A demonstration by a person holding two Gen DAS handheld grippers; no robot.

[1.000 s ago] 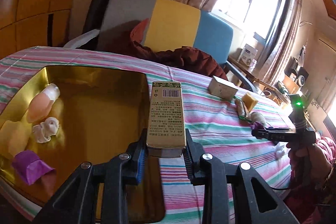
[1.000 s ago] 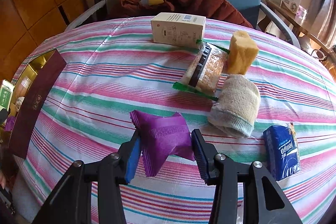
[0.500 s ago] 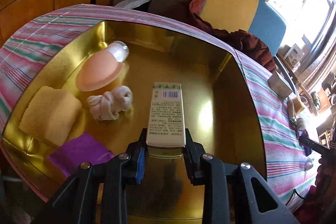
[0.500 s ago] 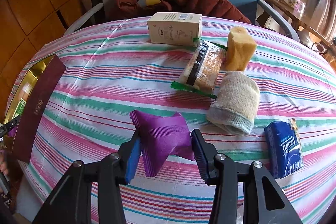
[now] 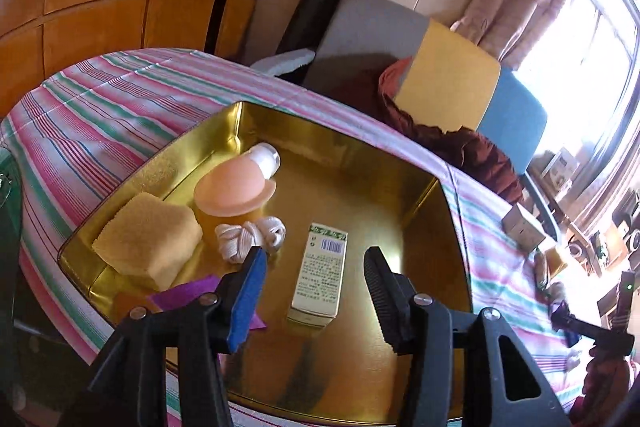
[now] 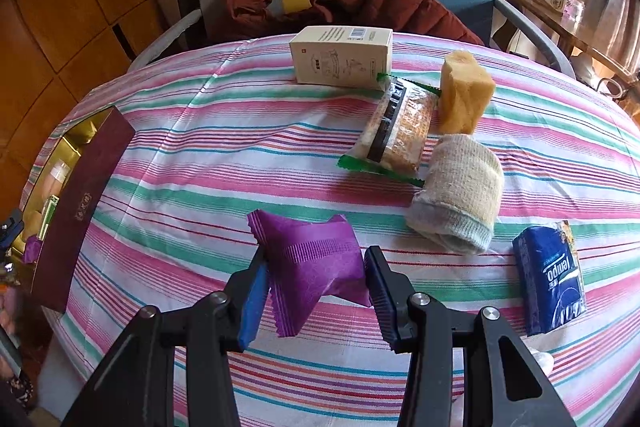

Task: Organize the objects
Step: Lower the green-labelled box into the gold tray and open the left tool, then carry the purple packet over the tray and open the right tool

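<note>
Jaws of the left hand-held gripper (image 5: 314,273) had just been opening and stood apart on either side of the carton (image 5: 320,277), neither pad touching it. That carton lay flat on the floor of the gold tin (image 5: 420,211), barcode end away from the camera, its small print too fine to read. Beside it in the tin lay a sponge (image 5: 148,243), a peach bottle (image 5: 236,187) and a knotted cord (image 5: 250,233). On the striped tabletop (image 6: 200,147), the right hand-held gripper (image 6: 314,283) clamped a purple packet (image 6: 312,263). Nearby, a blue tissue pack (image 6: 550,279) read "tempo".
</note>
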